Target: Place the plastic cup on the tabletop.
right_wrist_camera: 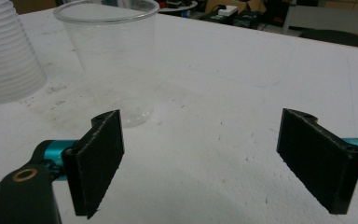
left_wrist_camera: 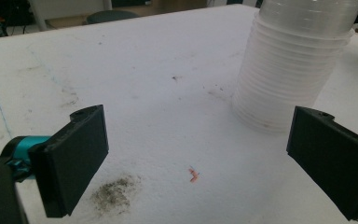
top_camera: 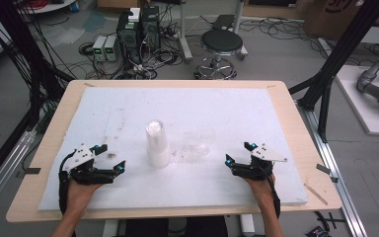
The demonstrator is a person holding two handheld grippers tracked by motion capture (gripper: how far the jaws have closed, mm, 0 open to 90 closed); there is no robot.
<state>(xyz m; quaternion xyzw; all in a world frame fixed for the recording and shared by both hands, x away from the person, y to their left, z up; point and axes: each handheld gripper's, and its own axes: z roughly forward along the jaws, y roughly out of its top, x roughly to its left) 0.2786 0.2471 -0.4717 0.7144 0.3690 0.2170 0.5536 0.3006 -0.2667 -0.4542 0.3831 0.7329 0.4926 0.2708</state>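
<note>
Two grippers are resting in our hands with jaws spread wide and gripping nothing: our left gripper (top_camera: pixel 112 157) just beside the upside-down stack of translucent white plastic cups (top_camera: pixel 157 143), our right gripper (top_camera: pixel 238 152) near the single upright clear plastic cup (top_camera: pixel 197 146) on the white foam board (top_camera: pixel 237 106).

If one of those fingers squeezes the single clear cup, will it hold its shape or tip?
The cup looks thin-walled and see-through, so it would probably flex or crumple under a firm squeeze. It stands upright, empty and narrower at the base, so it is likely light and a sideways nudge could tip it.
</note>
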